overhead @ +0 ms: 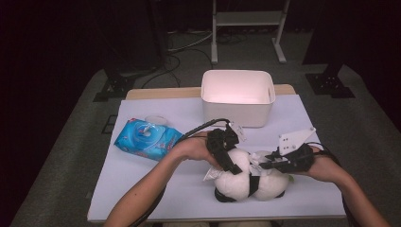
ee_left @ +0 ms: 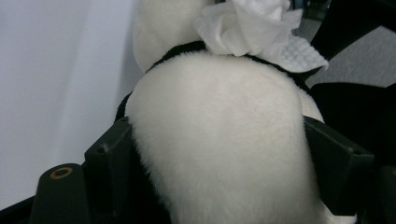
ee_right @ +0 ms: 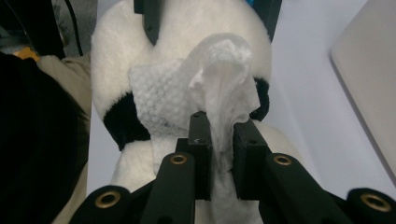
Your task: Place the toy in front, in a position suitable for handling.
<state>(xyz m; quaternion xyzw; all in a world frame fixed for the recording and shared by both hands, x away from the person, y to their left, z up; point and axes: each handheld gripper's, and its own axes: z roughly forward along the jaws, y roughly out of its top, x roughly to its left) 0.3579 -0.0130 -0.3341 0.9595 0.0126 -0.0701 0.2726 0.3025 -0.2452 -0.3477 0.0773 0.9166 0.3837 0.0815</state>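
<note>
Plush panda (overhead: pixel 250 182) half hidden under left tongs (overhead: pixel 226 153), right tongs (ee_right: pixel 218 128) pinching wipe (ee_right: pixel 224 84)

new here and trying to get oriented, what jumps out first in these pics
A black-and-white plush toy lies at the table's near edge, the left gripper clamped around its white body. The right gripper pinches a crumpled white wipe over it. Behind stands a white bin.

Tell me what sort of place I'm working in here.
Probably a lab or studio set up for recording, not a home. The table has a plain white cover and stands on grey carpet in a dark room; cables trail over the floor behind it, beside a metal stand and black stand feet.
</note>
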